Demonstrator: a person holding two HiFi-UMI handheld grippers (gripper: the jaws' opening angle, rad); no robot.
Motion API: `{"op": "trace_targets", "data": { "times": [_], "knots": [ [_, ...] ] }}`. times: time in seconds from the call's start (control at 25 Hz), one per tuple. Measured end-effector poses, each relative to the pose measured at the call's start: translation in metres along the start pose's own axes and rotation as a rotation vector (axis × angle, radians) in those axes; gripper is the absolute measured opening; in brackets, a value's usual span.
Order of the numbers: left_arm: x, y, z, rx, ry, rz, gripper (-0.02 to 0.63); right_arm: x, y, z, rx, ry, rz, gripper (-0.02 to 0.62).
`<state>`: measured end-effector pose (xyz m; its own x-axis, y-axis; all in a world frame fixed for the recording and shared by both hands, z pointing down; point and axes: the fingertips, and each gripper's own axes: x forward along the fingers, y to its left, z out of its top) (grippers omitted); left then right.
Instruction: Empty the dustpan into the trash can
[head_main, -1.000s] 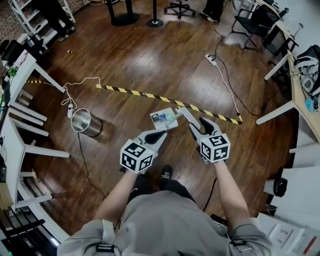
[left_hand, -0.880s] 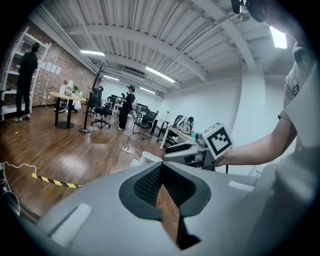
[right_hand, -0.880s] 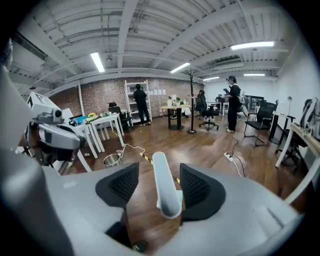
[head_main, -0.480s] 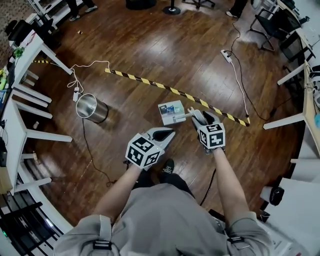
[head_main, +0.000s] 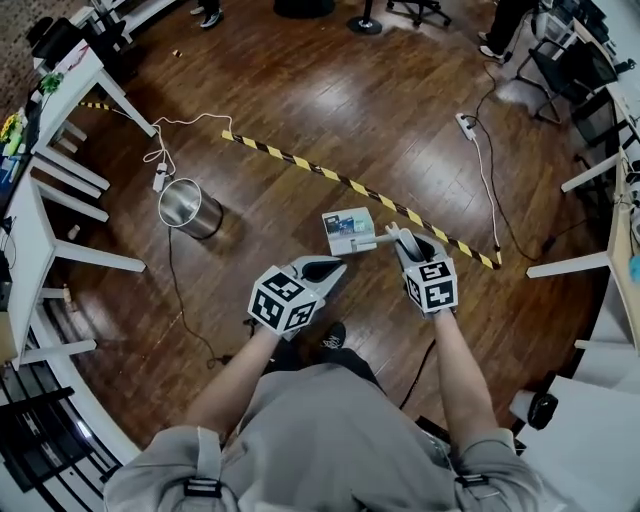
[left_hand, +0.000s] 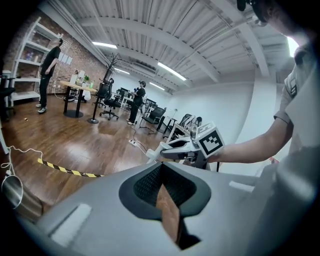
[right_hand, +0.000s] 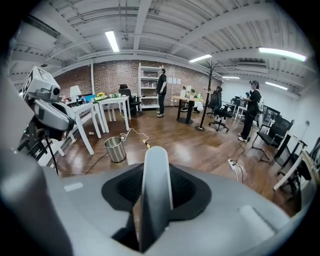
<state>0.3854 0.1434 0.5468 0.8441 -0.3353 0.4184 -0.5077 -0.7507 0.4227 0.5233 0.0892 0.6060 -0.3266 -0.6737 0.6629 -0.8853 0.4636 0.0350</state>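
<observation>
A pale dustpan (head_main: 347, 230) with scraps in it lies on the wooden floor, its handle (head_main: 378, 240) pointing right. My right gripper (head_main: 403, 241) has just been closing, and its jaws now grip that handle (right_hand: 155, 200), which fills the gap between them in the right gripper view. My left gripper (head_main: 330, 268) hangs shut and empty just left of it, short of the dustpan. The shiny metal trash can (head_main: 188, 207) stands open on the floor farther left, also seen as a small can (right_hand: 115, 148) ahead of the right gripper.
A yellow-and-black tape strip (head_main: 300, 163) crosses the floor beyond the dustpan. White desks (head_main: 45, 215) line the left side, with a cable (head_main: 180, 125) near the can. A power strip (head_main: 467, 125) and office chairs (head_main: 560, 60) are at the right.
The right gripper came down and forward onto the dustpan handle, and its wide jaws narrowed around it. The left gripper drifted slightly lower. The dustpan stays on the floor.
</observation>
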Motion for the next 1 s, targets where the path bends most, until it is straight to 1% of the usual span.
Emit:
{"op": "trace_targets", "data": {
  "times": [0.16, 0.28, 0.48, 0.6, 0.84, 1.0],
  "knots": [
    [-0.006, 0.013, -0.012, -0.017, 0.015, 0.028, 0.005, -0.018, 0.007, 0.015, -0.028, -0.014, 0.034, 0.12],
    [-0.012, 0.019, -0.023, -0.033, 0.023, 0.044, 0.005, -0.035, 0.018, 0.032, -0.058, -0.033, 0.082, 0.12],
    [-0.035, 0.032, -0.036, -0.059, 0.007, 0.105, 0.005, -0.058, 0.045, 0.074, -0.127, -0.076, 0.175, 0.121],
    [-0.057, 0.042, -0.043, -0.069, -0.012, 0.151, 0.005, -0.069, 0.071, 0.104, -0.179, -0.104, 0.23, 0.121],
    [-0.128, 0.084, -0.048, -0.101, -0.1, 0.314, 0.005, -0.068, 0.136, 0.176, -0.278, -0.174, 0.358, 0.121],
    [-0.178, 0.125, -0.05, -0.086, -0.148, 0.427, 0.005, -0.062, 0.181, 0.234, -0.332, -0.219, 0.428, 0.121]
  ]
}}
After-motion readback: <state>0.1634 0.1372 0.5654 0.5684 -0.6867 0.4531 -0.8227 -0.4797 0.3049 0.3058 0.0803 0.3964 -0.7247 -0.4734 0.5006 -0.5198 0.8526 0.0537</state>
